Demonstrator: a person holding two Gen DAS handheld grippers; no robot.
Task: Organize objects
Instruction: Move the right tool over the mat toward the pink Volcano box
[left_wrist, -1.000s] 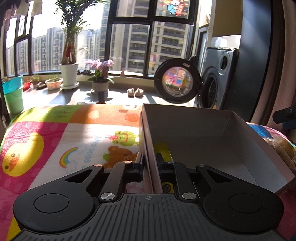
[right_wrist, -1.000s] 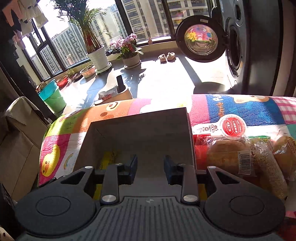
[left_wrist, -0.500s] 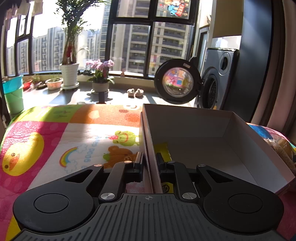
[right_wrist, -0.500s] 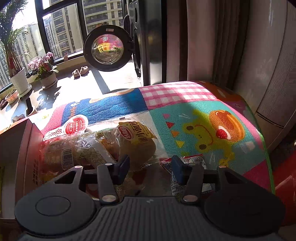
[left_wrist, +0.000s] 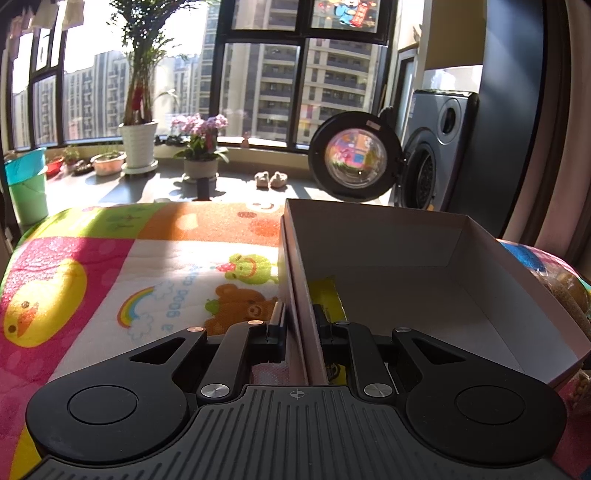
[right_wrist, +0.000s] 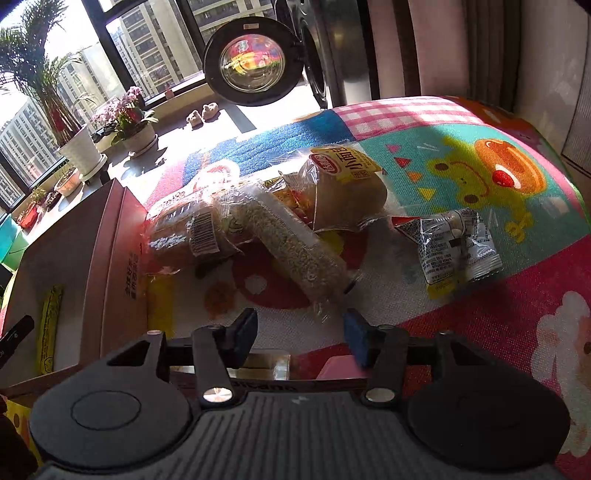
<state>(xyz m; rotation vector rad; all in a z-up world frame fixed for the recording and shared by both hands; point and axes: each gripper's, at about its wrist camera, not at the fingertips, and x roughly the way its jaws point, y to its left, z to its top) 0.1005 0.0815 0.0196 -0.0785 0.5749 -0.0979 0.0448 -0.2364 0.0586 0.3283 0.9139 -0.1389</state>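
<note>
Ahead of you a washing machine (left_wrist: 436, 155) stands open beside potted flowers (left_wrist: 201, 147), a tall plant (left_wrist: 138, 110) and a green bucket (left_wrist: 27, 184)

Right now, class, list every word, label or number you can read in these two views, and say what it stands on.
"小面包": yellow label on the clear bread bag.
"e pood", as it reads upside down: colourful cartoon play mat.
Chinese print on the brown cardboard box: too small.
Barcode digits on the clear snack packet: blurred.
</note>
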